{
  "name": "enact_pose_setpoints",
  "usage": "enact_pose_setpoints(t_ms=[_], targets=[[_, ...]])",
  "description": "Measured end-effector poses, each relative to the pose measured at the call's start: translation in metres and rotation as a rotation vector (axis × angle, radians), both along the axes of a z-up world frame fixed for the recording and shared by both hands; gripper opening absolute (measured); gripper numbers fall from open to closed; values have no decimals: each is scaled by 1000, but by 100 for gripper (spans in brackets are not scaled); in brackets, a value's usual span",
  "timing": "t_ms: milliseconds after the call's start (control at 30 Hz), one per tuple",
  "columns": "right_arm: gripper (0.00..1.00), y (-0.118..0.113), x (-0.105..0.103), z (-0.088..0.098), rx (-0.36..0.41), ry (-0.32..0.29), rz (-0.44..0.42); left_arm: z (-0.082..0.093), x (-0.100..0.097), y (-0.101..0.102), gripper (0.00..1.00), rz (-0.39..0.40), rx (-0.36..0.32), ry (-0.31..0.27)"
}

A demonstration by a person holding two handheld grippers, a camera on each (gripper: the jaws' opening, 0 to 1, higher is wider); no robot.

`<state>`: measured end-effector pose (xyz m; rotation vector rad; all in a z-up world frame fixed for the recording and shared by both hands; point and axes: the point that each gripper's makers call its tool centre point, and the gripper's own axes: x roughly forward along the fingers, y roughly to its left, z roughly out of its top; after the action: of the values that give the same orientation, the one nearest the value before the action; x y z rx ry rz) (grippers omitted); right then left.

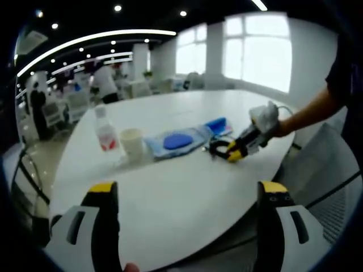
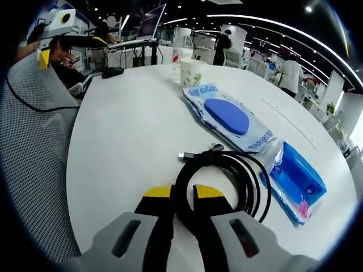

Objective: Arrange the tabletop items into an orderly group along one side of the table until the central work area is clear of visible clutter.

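Right gripper view: right tool [image 2: 181, 195] has its yellow-tipped jaws nearly closed, pinching one side of the coiled black cable [image 2: 224, 178], which lies on the white round tabletop [image 2: 125, 141]. Cable's plug ends point away from the tool, toward the flat wet-wipes pack with the blue oval lid [image 2: 229, 118] just ahead. Blue plastic-wrapped packet [image 2: 295, 180] sits ahead-right of the tool, beside the coil. Farther ahead: white paper cup with a green print [image 2: 193, 72], with the clear plastic bottle with a red label [image 2: 180, 54] behind it.

Left gripper view: left tool [image 1: 184, 198] is released, jaws wide apart, holding nothing, hovering at the near tabletop edge. Bottle, cup and wipes pack form a row well ahead of it; the right tool shows ahead-right at the cable, gloved hand [image 1: 265, 118] on it.

Judgement: step in hand is moving the cable over to that row.

To do it well:
- Grip looks like it catches only some loops. Lift low or drag so the coil doesn't spill open.
- Set it down just beside the wipes pack, not on top.
- Watch the loose plug ends, they could snag the blue packet.
- Left tool is free to steady the coil.
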<state>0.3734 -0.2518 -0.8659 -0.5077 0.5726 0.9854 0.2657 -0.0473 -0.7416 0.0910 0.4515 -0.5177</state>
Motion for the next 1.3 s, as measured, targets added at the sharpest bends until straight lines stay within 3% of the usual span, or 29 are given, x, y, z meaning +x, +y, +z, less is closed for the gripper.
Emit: enact_pose_setpoints(t_ms=[67, 200, 367, 667, 1000, 1300], targets=[[16, -1, 1, 7, 22, -4, -27, 0, 0, 0, 99, -2, 0, 0], [28, -4, 1, 20, 55, -27, -80, 1, 1, 0, 99, -2, 5, -8], [37, -14, 1, 39, 104, -54, -145, 1, 1, 1, 100, -5, 9, -12], [55, -41, -2, 79, 179, -90, -263, 1, 1, 0, 100, -17, 23, -11], [71, -67, -23, 107, 218, -117, -362, 1, 0, 0, 100, -19, 31, -14], [84, -85, -48, 121, 213, -139, -415, 5, 1, 2, 100, -15, 21, -35]])
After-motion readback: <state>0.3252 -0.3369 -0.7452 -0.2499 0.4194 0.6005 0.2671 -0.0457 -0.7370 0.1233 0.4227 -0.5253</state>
